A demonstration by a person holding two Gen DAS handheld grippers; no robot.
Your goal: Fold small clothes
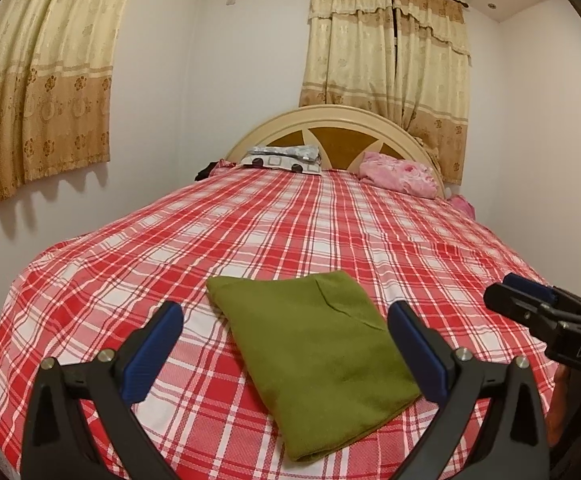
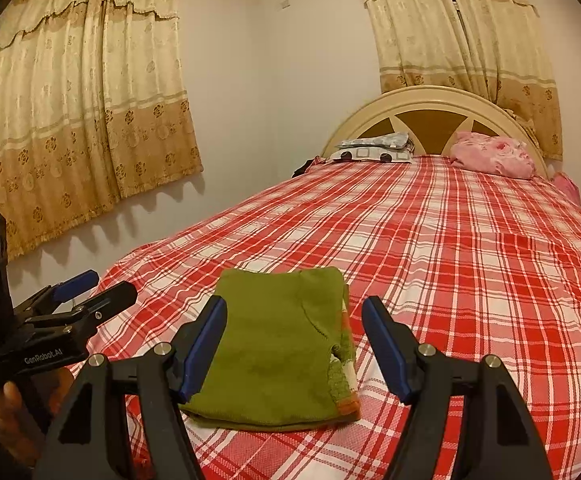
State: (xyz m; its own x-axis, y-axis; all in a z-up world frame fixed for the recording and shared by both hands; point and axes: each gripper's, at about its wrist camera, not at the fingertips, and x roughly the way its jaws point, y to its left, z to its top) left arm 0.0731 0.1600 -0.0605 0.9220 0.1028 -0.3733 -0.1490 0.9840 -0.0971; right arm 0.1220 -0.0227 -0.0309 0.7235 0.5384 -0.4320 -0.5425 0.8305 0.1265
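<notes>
Both grippers, left [image 1: 286,320] and right [image 2: 294,316], hang with jaws spread and nothing held above the folded green garment [image 1: 314,344], which lies flat near the foot of the red plaid bed [image 1: 330,232].

folded green garment [image 2: 274,344] lies on the plaid bed [image 2: 470,264] between the spread right tool [image 2: 294,344].

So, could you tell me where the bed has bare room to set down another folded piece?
The red plaid bedspread lies bare between the folded green garment and the pillows, and on either side of it. The headboard end is crowded: a patterned pillow and a pink pillow.
</notes>
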